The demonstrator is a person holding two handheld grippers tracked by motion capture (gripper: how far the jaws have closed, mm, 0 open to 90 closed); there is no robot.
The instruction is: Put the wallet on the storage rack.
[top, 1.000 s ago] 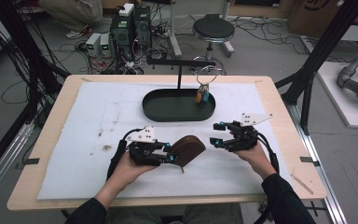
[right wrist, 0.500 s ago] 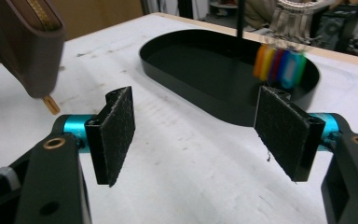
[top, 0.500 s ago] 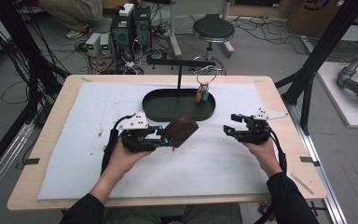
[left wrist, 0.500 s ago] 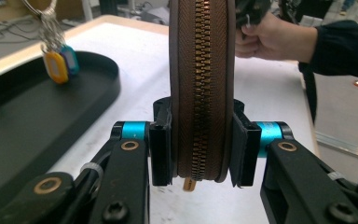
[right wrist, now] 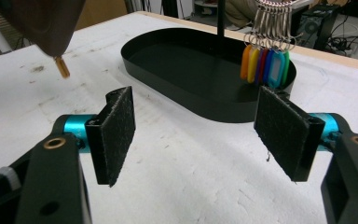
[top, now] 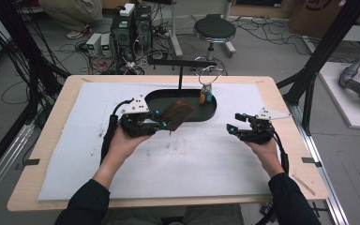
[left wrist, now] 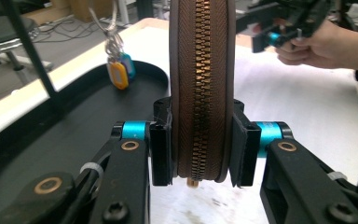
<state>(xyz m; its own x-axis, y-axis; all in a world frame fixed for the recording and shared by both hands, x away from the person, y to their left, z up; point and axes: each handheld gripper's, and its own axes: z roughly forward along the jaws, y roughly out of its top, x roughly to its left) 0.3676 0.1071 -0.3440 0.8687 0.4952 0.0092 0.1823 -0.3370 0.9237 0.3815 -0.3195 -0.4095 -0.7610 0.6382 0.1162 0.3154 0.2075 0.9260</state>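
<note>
Brown leather zip pouch [top: 177,114] sits pinched upright in the left gripper [top: 161,123], raised beside the black tray [top: 211,112]; right gripper [top: 234,129], jaws spread, waits to its right

Overhead view; two close tongs-mounted views

Right gripper [right wrist: 200,140] fingers [right wrist: 116,133] wide apart over white mat [right wrist: 191,186], black tray [right wrist: 186,70] and key tags [right wrist: 265,63] beyond
</note>
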